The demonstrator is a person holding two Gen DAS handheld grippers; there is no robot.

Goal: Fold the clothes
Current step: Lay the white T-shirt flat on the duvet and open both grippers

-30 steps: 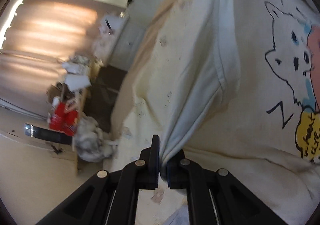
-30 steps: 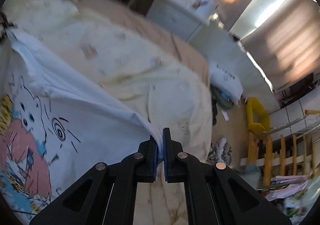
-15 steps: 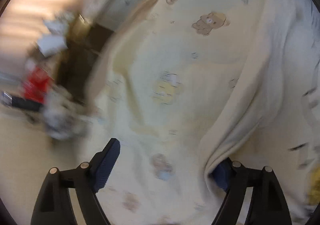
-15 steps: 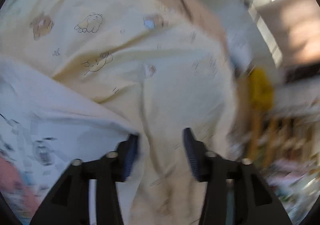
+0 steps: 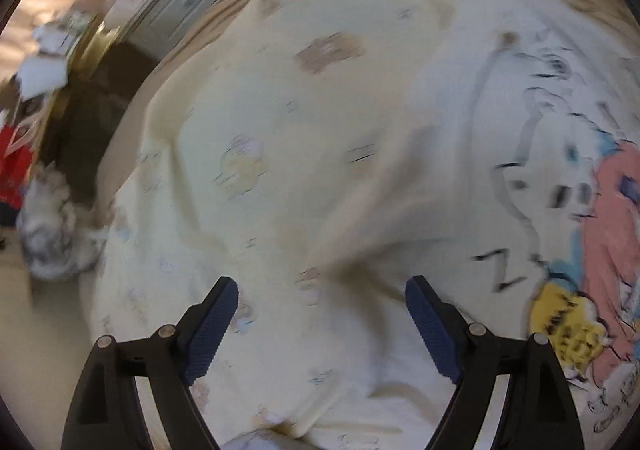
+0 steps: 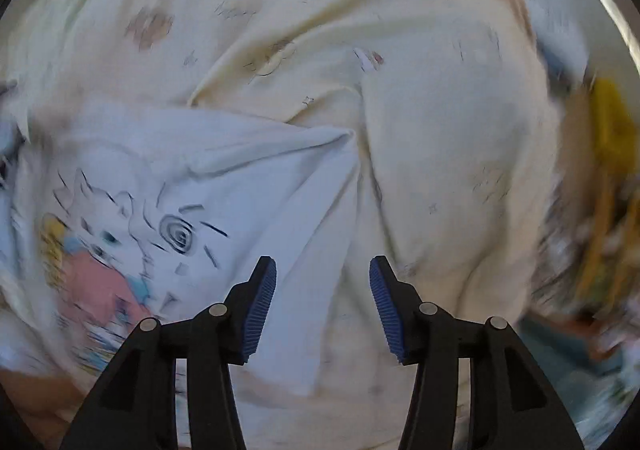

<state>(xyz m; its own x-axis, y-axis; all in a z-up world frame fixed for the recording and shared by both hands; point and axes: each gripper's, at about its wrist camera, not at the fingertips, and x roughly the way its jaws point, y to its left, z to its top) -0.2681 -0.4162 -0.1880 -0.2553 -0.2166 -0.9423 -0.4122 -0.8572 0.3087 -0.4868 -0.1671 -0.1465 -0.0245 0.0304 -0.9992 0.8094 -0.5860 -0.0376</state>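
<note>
Lighting: bright, soft daylight; warm striped patches at the upper left of the left wrist view.
Shadows: faint, lying in folds of the cream bedsheet [image 5: 328,138] and the printed T-shirt [image 6: 248,186].
Blur: strong motion smear in both views, worst toward the rims.
Sharpness: the left claw [image 5: 322,324] and right claw [image 6: 323,304] alone are crisp.
Distortion: heavy fisheye bulge, black vignette corners.

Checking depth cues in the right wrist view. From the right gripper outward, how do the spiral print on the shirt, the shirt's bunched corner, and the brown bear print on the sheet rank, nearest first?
1. Spiral print, left of the right gripper, on the shirt.
2. Bunched corner, straight ahead.
3. Brown bear print, upper left on the sheet.
</note>
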